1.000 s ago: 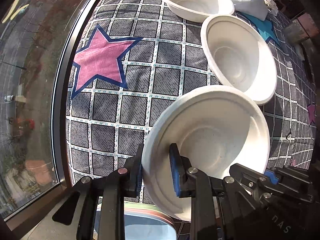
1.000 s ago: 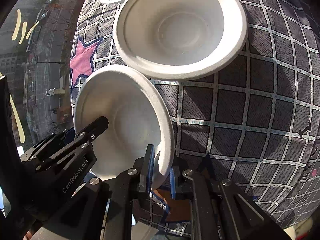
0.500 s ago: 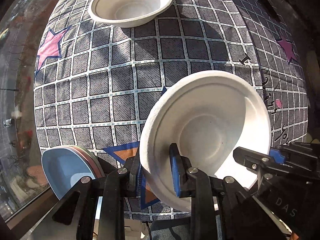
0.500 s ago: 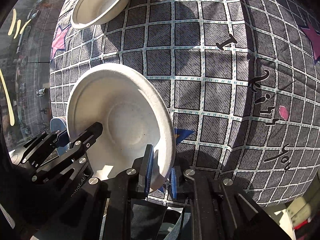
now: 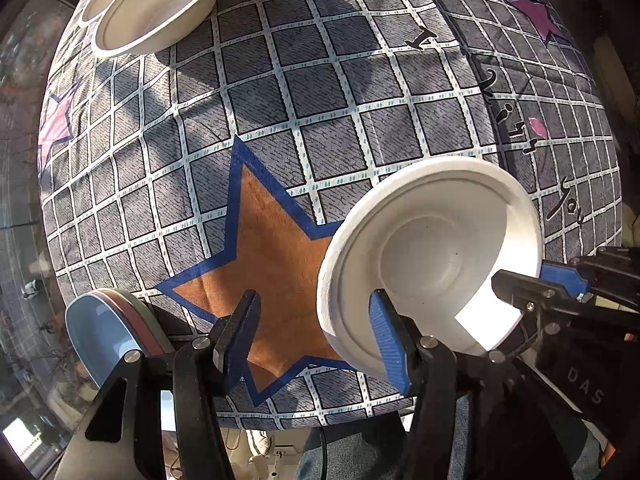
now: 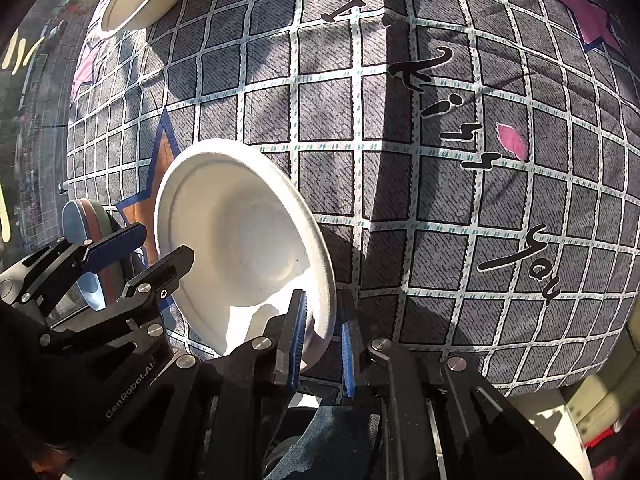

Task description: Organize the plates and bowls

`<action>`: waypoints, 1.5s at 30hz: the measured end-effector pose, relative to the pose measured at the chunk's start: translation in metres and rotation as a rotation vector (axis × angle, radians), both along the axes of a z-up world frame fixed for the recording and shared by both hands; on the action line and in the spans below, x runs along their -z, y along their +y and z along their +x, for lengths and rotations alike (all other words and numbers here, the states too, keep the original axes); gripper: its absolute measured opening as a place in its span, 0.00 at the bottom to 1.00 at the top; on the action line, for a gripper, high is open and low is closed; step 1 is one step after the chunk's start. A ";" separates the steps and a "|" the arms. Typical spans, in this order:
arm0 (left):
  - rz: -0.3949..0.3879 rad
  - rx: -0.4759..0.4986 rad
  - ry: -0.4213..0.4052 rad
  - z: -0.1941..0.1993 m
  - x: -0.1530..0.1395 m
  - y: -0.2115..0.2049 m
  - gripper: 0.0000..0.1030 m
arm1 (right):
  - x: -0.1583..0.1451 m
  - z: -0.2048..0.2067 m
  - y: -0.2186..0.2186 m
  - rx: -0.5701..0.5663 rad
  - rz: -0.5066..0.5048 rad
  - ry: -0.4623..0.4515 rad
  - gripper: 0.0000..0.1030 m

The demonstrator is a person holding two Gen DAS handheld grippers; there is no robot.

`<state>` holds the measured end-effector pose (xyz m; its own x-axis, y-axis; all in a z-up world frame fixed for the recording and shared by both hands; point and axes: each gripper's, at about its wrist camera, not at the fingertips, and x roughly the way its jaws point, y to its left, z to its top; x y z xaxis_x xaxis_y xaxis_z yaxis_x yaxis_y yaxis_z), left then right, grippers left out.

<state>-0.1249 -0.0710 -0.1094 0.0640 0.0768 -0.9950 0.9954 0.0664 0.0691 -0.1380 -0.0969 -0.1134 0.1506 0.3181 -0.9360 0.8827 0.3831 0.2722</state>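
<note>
A white bowl point(image 6: 244, 240) hung tilted above the checked cloth point(image 5: 320, 92) on the counter, over the orange star point(image 5: 272, 256). Coloured plates point(image 5: 116, 328) stood just beside it at the cloth's edge; two more white bowls point(image 5: 156, 4) sat well apart at the far side. The right gripper point(image 6: 322, 344) had its fingers pinching the bowl's rim. The left gripper point(image 5: 312, 336) was opening, one finger inside the bowl, one outside, neither pressing.

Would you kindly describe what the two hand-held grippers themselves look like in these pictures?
Both are built alike: the left hand-held gripper and the right hand-held gripper have black angular linkage frames joined with silver screws, and flat fingers faced with ribbed blue pads. White lettering reading "GenRobot.AI" is printed on the left one's body. No cables, sleeves or hands are visible.
</note>
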 end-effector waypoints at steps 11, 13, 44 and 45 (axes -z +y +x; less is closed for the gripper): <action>-0.001 -0.092 0.006 0.050 -0.019 0.015 0.76 | -0.007 -0.043 -0.026 0.084 -0.031 -0.003 0.76; 0.001 -0.123 0.015 0.061 -0.023 0.021 0.76 | -0.007 -0.042 -0.033 0.101 -0.032 -0.004 0.76; -0.028 -0.270 0.052 0.135 -0.044 -0.011 0.77 | -0.025 -0.020 -0.088 0.105 -0.092 0.008 0.98; -0.027 -0.279 0.053 0.138 -0.045 -0.012 0.77 | -0.026 -0.020 -0.090 0.102 -0.092 0.009 0.98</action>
